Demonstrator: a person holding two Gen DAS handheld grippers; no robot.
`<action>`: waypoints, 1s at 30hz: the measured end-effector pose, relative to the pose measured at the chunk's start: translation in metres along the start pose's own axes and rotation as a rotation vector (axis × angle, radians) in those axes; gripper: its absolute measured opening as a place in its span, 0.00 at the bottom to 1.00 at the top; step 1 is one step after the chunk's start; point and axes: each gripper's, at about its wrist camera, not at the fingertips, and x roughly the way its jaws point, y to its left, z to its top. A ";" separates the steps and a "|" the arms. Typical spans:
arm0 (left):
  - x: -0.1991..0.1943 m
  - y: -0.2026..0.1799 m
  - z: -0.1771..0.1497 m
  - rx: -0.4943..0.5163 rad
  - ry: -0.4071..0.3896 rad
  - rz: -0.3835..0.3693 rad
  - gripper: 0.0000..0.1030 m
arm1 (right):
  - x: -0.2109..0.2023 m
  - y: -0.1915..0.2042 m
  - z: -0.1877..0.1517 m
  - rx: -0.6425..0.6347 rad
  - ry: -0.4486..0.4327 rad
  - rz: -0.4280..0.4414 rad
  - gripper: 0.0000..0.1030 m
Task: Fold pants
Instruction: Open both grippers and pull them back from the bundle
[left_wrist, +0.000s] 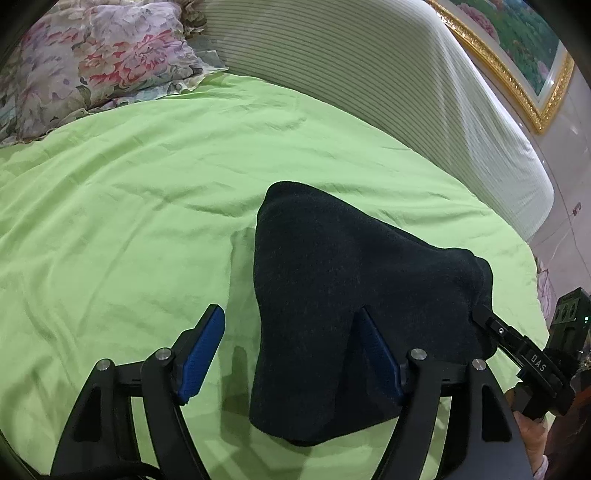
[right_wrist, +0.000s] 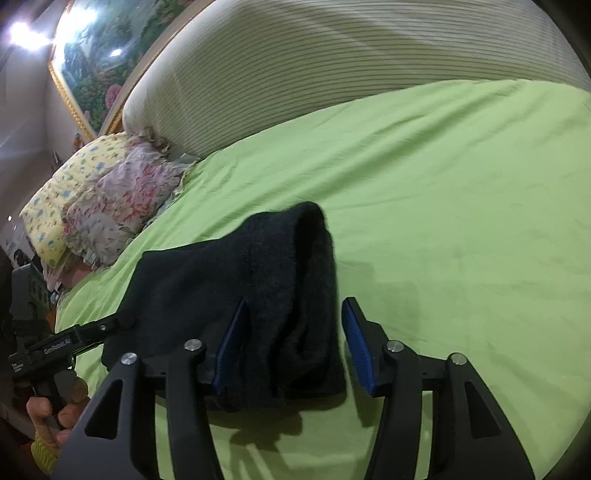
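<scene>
The folded black fuzzy pants lay low in the middle of the frame on the light green bed sheet. Your left gripper and right gripper had their jaws apart, not squeezing the cloth between them.

Folded pants lie on the bedsheet, pillows behind against headboard.

Left claw jaws parted, right claw jaws parted, both angled downward
</scene>
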 end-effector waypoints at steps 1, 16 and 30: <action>0.000 -0.001 -0.001 0.003 0.003 0.009 0.75 | -0.002 -0.002 -0.001 0.003 -0.006 -0.009 0.62; -0.016 -0.009 -0.020 0.042 -0.007 0.046 0.78 | -0.020 0.008 -0.010 -0.094 -0.039 -0.057 0.66; -0.037 -0.022 -0.040 0.104 -0.053 0.090 0.82 | -0.042 0.039 -0.027 -0.240 -0.067 -0.054 0.83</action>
